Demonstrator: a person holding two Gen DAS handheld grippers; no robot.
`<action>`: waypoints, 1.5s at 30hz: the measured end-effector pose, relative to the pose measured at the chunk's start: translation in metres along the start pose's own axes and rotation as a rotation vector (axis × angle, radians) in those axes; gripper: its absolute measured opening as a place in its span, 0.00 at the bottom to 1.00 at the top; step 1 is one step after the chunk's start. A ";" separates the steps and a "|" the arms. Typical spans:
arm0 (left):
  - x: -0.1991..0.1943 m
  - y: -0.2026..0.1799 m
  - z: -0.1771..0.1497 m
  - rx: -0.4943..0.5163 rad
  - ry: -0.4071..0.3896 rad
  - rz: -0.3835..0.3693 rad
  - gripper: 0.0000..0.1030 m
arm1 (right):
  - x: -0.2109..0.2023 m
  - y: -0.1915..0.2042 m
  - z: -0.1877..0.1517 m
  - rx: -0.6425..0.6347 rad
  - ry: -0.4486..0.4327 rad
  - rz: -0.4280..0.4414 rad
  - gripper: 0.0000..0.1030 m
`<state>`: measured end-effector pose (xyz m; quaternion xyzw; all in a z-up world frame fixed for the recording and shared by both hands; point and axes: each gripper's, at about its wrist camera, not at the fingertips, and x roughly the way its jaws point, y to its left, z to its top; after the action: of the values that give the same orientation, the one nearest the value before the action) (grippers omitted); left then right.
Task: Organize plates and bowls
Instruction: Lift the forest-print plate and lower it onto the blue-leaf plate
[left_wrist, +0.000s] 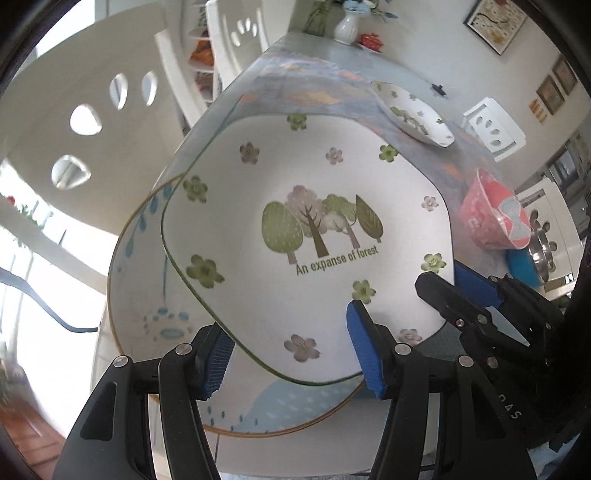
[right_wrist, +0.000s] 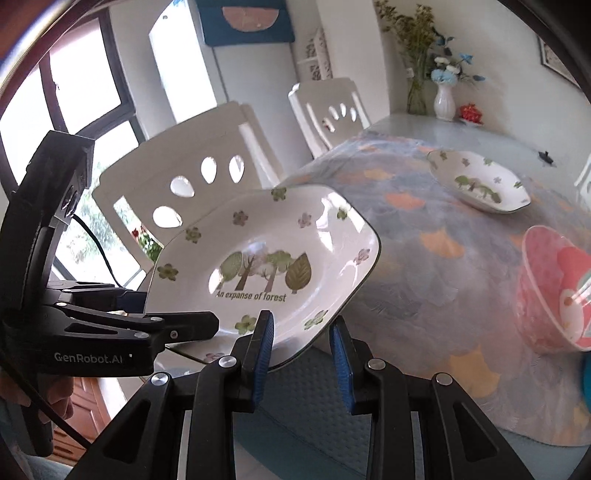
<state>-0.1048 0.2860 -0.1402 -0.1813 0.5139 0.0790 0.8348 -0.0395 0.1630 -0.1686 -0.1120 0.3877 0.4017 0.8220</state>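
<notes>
Left gripper (left_wrist: 291, 354) and right gripper (right_wrist: 301, 358) (both pitched downward) clamp the tilted forest plate (left_wrist: 295, 206).

The square plate (left_wrist: 306, 236) is held over the table's (right_wrist: 424, 236) near corner, above a round plate (left_wrist: 147, 295) lying at that corner. A second square plate (right_wrist: 480, 184) is set further in, toward the far edge. A bowl (right_wrist: 554, 291) is placed near the right edge.
</notes>
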 end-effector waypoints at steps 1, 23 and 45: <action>0.000 0.002 -0.003 -0.010 0.005 0.001 0.54 | 0.002 0.003 -0.001 -0.016 0.012 -0.003 0.28; -0.008 0.034 -0.027 -0.125 0.020 0.029 0.54 | 0.021 0.029 -0.012 -0.086 0.105 0.096 0.29; -0.074 0.028 -0.005 -0.081 -0.125 0.101 0.56 | 0.001 0.025 -0.009 -0.096 0.074 0.116 0.29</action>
<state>-0.1525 0.3143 -0.0826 -0.1837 0.4656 0.1528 0.8522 -0.0627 0.1756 -0.1722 -0.1433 0.4037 0.4625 0.7762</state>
